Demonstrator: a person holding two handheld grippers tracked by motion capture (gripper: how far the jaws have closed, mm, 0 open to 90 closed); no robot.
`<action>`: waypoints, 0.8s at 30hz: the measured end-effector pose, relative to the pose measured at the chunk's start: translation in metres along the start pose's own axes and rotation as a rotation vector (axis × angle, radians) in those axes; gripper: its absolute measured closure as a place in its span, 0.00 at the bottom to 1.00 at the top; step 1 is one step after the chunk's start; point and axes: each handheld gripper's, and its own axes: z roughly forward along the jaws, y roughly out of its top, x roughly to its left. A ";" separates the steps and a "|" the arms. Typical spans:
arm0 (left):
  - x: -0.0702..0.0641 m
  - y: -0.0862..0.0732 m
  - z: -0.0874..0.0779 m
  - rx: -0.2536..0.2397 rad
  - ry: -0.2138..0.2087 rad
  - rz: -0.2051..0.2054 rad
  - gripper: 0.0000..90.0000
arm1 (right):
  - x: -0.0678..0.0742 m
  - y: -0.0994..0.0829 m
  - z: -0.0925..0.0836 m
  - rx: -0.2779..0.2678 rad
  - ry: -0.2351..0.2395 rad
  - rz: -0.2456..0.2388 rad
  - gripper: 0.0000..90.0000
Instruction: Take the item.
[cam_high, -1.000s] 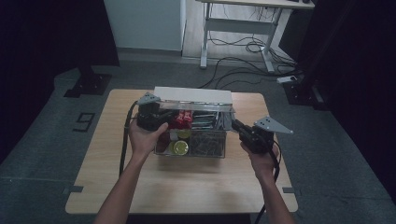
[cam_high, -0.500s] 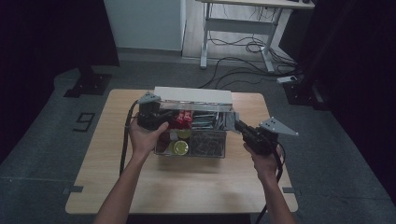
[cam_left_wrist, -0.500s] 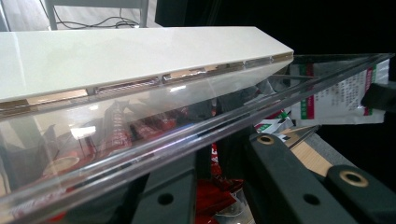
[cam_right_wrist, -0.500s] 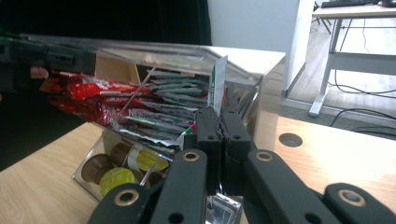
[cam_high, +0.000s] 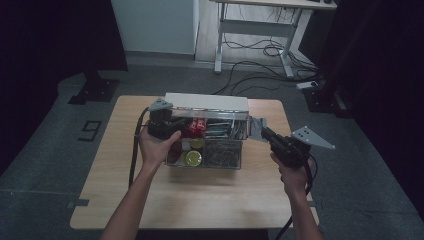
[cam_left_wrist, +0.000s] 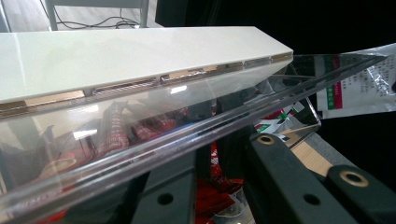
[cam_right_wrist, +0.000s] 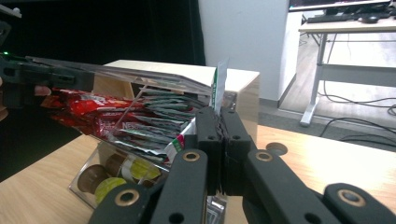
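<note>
clear acrylic organiser box (cam_high: 210, 150) sits mid-frame; the left gripper (cam_high: 167, 127) is clamped on its raised lid (cam_left_wrist: 154, 140), the right gripper (cam_right_wrist: 219, 140) pinched on a silver sachet (cam_high: 256, 128). a slipping lid could drop onto the sachets still inside.

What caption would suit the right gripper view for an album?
The right gripper pinches a silvery sachet beside a clear organiser box of sachets and coffee pods.
</note>
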 end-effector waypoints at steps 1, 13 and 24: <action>0.000 0.000 0.000 0.000 0.000 0.000 0.94 | 0.000 0.000 0.000 0.000 0.000 0.000 0.98; -0.001 -0.001 0.000 -0.001 0.003 0.002 0.94 | -0.013 -0.001 -0.015 -0.007 -0.038 0.000 0.98; -0.001 -0.001 -0.001 0.000 0.005 0.003 0.94 | -0.025 -0.009 -0.022 -0.005 -0.063 0.014 0.98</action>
